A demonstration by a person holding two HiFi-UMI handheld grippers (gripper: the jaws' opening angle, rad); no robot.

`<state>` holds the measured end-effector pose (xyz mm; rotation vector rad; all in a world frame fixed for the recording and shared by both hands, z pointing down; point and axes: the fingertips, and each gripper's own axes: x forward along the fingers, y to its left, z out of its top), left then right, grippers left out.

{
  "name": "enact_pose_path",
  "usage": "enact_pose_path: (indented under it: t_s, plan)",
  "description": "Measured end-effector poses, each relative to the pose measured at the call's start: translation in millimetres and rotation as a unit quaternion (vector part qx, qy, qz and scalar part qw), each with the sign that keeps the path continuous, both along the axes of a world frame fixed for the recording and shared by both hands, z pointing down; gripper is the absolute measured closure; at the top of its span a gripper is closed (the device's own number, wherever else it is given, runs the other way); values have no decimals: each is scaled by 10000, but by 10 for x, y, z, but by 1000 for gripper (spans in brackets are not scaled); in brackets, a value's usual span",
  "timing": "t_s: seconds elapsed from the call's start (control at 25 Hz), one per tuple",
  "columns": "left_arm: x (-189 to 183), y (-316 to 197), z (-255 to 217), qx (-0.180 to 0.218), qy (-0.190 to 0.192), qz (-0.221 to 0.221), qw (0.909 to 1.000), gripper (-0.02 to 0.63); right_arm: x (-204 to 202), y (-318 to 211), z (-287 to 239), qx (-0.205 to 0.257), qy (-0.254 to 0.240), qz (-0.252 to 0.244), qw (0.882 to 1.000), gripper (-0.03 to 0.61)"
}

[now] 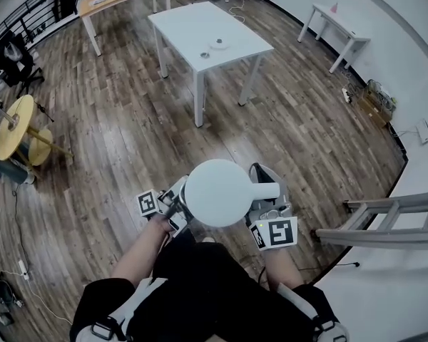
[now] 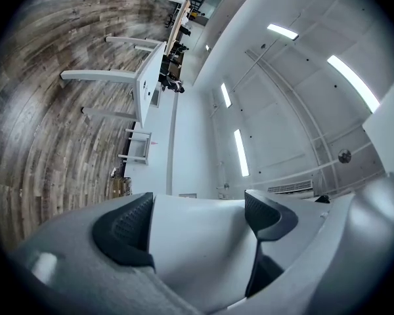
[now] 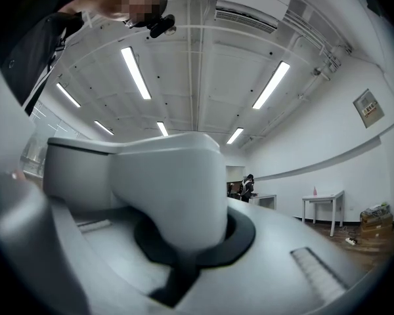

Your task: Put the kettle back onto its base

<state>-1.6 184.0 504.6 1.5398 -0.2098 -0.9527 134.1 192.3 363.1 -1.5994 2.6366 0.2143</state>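
Kettle point(image 1: 217, 192) is up in the air, close to the person's tummy, not on any desk. It's white & round from the top, w/ its handle part sticking out to the person's right. Left tongs point(image 2: 196, 225) are clamped on the kettle's round side: two dark pads point(image 2: 128, 231) press on the white w/ no gap. Right tongs point(image 1: 265, 204) are shut on the handle side; in the right gripper view a fat white lump fills the room btw the jaws. So the kettle is carried from both sides.

Base point(image 1: 219, 45) is the small round white disc on the white desk point(image 1: 185, 20), well ahead of the kettle, across a wide bit of wood floor point(image 1: 128, 127). A littler round thing point(image 1: 205, 55) lies just beside the base, on its near left. Can't tell what it is.

Main thing for the next move, I think: the base is straight ahead, so the whole kettle has to go forward to the desk, then down flat onto the disc. Neither hand is nearer; both go together.

Room: lots of floor btw person & desk. Ladder point(image 1: 385, 223) is off to the right & yellow spool point(image 1: 18, 127) off to the left, both well apart from the path. The base sits back from the desk's near edge, so it needs a reach over that edge. Watch the little thing next to the base.
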Motion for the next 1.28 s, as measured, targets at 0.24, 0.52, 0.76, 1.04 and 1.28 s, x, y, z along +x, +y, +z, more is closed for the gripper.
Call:
enact_pose_path:
  t_s: [0.24, 0.52, 0.76, 1.04, 1.28]
  plan:
    - [-146, -393, 114, -92, 38, 91, 9999, 175, -171, -391, 127, -84, 34, 49, 9999, 574]
    - [-280, -1096, 61, 49, 132, 198, 9997, 176, -333, -1027, 17, 49, 144, 124, 9998, 574]
    - [-439, -1590, -11, 207, 241, 257, 9992, 176, -528, -1464, -81, 180, 256, 176, 9994, 574]
    - [-564, -2020, 16, 199, 245, 407, 9987, 176, -673, -1844, -60, 167, 282, 250, 9992, 574]
    - [-484, -2322, 90, 18, 310, 515, 9982, 176, -606, -2188, 14, -27, 311, 390, 9987, 574]
